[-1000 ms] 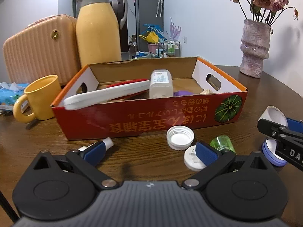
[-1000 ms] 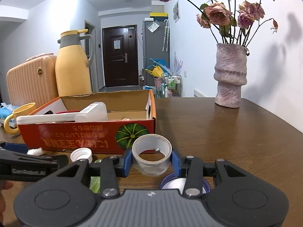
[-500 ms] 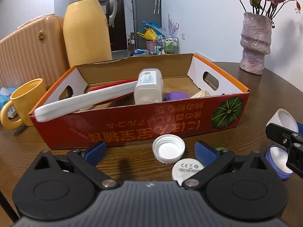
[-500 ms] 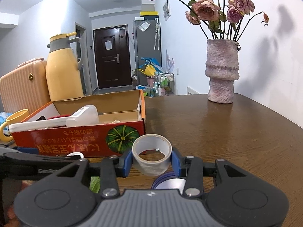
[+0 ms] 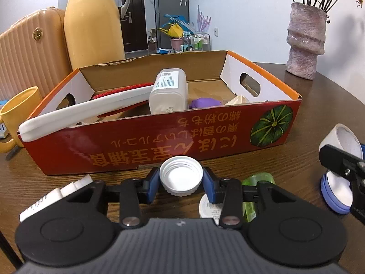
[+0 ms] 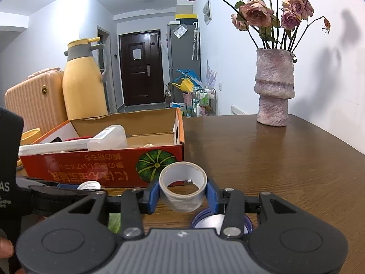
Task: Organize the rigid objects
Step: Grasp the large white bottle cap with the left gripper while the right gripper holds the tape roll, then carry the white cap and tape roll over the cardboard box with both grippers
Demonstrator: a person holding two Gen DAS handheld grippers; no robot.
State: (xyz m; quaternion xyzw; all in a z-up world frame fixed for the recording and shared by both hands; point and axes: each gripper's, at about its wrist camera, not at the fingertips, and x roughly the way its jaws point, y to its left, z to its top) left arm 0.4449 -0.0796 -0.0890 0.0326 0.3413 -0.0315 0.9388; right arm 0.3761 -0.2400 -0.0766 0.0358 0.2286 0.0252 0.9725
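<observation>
white screw cap (image 5: 181, 177) sits open side up on the table (image 5: 319, 105), just in front of the red cardboard box (image 5: 159, 141), pinched btwn the blue pads of the left gripper (image 5: 180, 183). right gripper (image 6: 182, 195) clamps a tape roll (image 6: 183, 188) near the box's front right corner w/ the pumpkin print. in the box: white bottle (image 5: 168, 93), long white-handled tool (image 5: 86, 109), purple item (image 5: 206, 103). yellow mug (image 5: 19, 111) left of the box, pink vase (image 5: 304, 43) beyond its right end.

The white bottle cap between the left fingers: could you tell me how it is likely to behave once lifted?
The white bottle cap looks like thin hollow plastic, so probably light and stiff. Its ribbed rim should help the blue pads grip, though a hard squeeze might flex it. If dropped on edge, its round shape could let it roll across the table.
</observation>
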